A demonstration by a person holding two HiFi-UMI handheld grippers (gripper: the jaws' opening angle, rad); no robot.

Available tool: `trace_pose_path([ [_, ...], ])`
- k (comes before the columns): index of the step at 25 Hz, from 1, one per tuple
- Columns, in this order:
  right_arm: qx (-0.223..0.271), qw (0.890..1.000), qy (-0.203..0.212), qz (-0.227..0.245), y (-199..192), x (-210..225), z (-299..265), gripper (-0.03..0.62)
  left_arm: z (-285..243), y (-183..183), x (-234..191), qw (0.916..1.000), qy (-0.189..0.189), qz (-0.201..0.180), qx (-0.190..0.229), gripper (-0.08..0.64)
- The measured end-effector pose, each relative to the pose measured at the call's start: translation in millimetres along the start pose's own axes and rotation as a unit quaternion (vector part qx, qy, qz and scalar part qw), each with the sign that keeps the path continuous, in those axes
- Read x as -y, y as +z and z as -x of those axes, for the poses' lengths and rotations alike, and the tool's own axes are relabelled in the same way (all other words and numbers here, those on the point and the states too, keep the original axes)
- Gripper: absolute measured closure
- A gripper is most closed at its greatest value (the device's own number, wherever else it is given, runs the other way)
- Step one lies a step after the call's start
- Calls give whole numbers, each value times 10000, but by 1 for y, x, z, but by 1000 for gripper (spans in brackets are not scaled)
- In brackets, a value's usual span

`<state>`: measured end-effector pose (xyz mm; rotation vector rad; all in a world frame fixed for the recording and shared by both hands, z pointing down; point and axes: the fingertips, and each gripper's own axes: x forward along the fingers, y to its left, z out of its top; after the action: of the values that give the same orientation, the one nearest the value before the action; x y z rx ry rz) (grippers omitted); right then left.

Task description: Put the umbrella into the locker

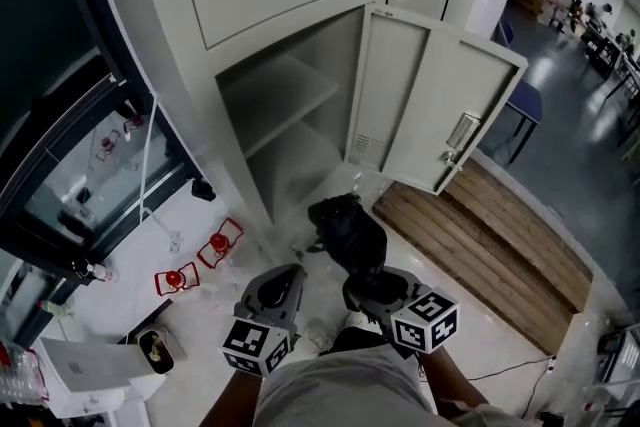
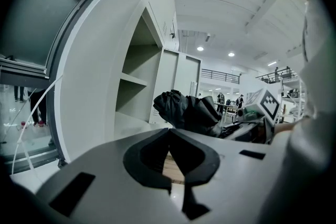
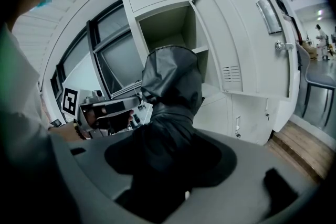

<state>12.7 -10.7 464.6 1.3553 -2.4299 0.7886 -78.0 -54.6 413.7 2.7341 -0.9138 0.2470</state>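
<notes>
A folded black umbrella (image 1: 350, 227) sticks out ahead of my right gripper (image 1: 368, 287), which is shut on its lower end. It points toward the open grey locker (image 1: 250, 45), whose compartment has a shelf (image 1: 285, 93) and a door (image 1: 430, 105) swung out to the right. In the right gripper view the umbrella (image 3: 170, 86) fills the jaws of the right gripper (image 3: 168, 149), with the open compartment (image 3: 168, 26) behind it. My left gripper (image 1: 283, 277) hangs just left of the umbrella, shut and holding nothing. In the left gripper view its tips (image 2: 169, 134) meet, and the umbrella (image 2: 186, 110) is ahead to the right.
A wooden pallet (image 1: 480, 245) lies on the floor right of the locker, under the door. Small red objects (image 1: 200, 260) and a white cord (image 1: 148, 165) are on the floor at the left, by a glass window (image 1: 70, 145). A blue chair (image 1: 525, 105) stands behind the door.
</notes>
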Motion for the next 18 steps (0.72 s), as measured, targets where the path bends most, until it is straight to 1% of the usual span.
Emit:
trace_pose_path([
  [7, -74, 10000, 9, -12, 11, 17, -4, 341, -12, 5, -8, 9999, 114, 49, -12, 545],
  [18, -322, 9993, 143, 156, 31, 44, -15, 341, -33, 14, -21, 9994, 343, 105, 0, 545],
])
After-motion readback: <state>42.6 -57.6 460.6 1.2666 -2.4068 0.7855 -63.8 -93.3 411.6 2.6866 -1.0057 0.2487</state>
